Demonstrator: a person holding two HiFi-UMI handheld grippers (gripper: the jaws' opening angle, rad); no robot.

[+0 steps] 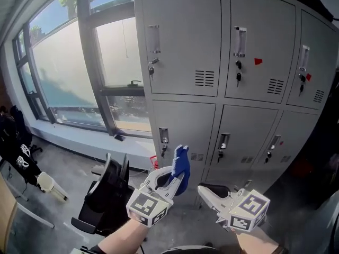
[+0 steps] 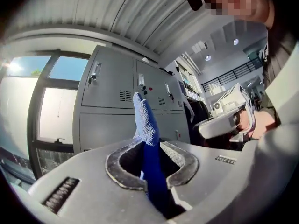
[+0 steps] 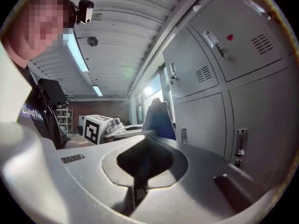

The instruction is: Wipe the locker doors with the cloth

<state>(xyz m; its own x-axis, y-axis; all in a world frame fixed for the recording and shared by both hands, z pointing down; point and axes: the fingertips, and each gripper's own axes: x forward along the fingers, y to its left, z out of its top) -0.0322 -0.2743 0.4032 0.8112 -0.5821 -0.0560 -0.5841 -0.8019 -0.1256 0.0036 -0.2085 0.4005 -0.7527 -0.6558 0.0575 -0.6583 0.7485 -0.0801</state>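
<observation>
Two hand-held grippers are raised in front of a bank of grey metal lockers [image 1: 183, 115], seen from above by the head camera. The left gripper [image 1: 176, 180] has its jaws clamped on a blue cloth [image 1: 181, 163]. The cloth stands upright out of the jaw tips, a folded strip with a nubby weave. In the head view it overlaps the lower left locker door [image 1: 183, 131], just beside that door's handle and lock. In the left gripper view the lockers look set back behind the cloth, so it appears clear of the door. The right gripper [image 1: 205, 191] is held just beside the left one, at about the same height. Its jaws are pressed together with nothing between them. Each upper locker door has a recessed handle [image 1: 239, 41], a vent grille [image 1: 204, 78] and keys [image 1: 238, 77] hanging from the lock. A small red tag [image 1: 258, 61] sits on the middle upper door. To the left of the lockers, a large window [image 1: 63, 78] lets in bright daylight.
</observation>
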